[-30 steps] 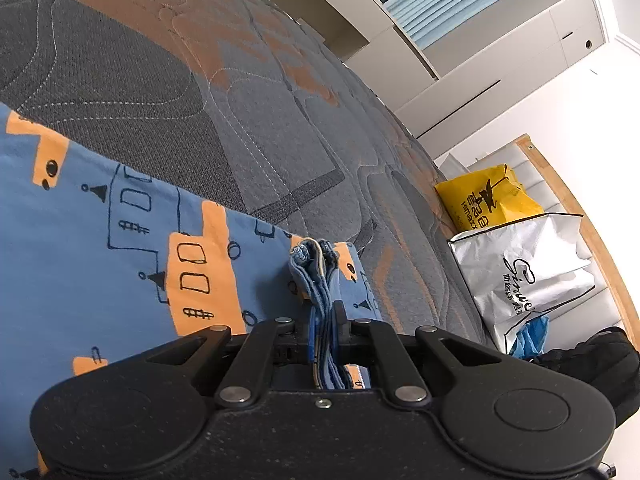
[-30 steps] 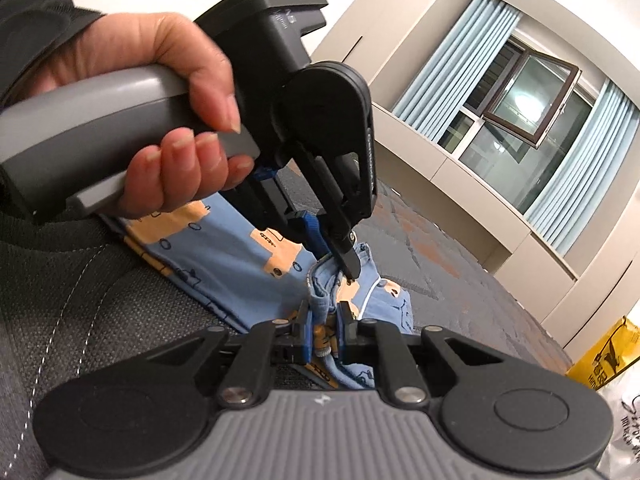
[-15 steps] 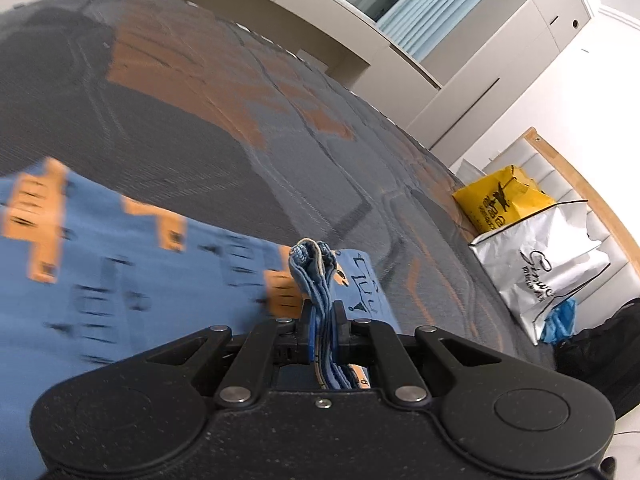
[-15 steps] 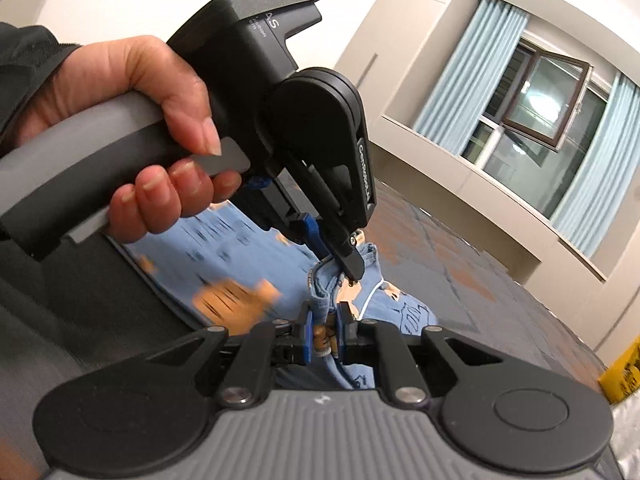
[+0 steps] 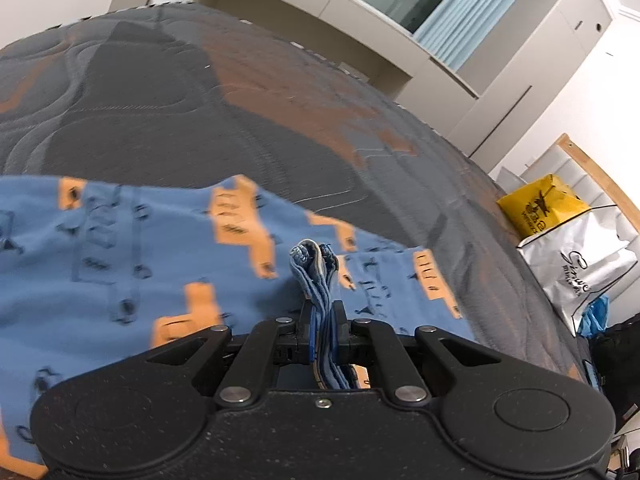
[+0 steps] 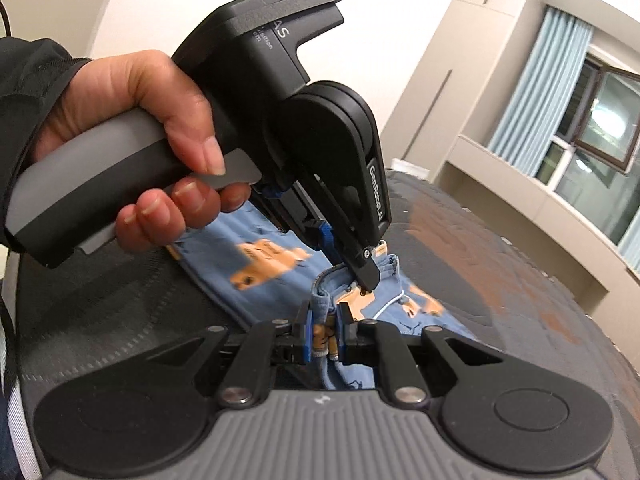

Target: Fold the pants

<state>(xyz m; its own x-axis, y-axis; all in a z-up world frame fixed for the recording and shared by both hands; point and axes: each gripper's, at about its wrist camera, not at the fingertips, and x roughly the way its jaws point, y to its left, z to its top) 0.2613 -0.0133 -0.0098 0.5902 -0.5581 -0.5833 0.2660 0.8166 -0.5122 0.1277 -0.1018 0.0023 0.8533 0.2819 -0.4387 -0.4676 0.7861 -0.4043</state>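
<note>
The pants (image 5: 132, 272) are blue with orange truck prints and hang over a grey and orange quilted mattress (image 5: 208, 112). My left gripper (image 5: 325, 320) is shut on a bunched edge of the pants, whose folded layers stick up between the fingers. My right gripper (image 6: 323, 332) is shut on another bunched edge of the pants (image 6: 280, 264). In the right wrist view the left gripper (image 6: 366, 276), held by a hand, pinches the cloth just beyond my right fingers, so both grips sit close together above the mattress (image 6: 500, 248).
A yellow bag (image 5: 540, 208) and a silver bag (image 5: 580, 264) stand at the mattress's far right, by a wooden-edged headboard. Cabinets and a window with blue curtains (image 6: 536, 80) line the far wall.
Both grippers have risen and tilted with the pants held. More of the blue cloth now spreads under the left gripper, and the view shows more of the wall and window.
</note>
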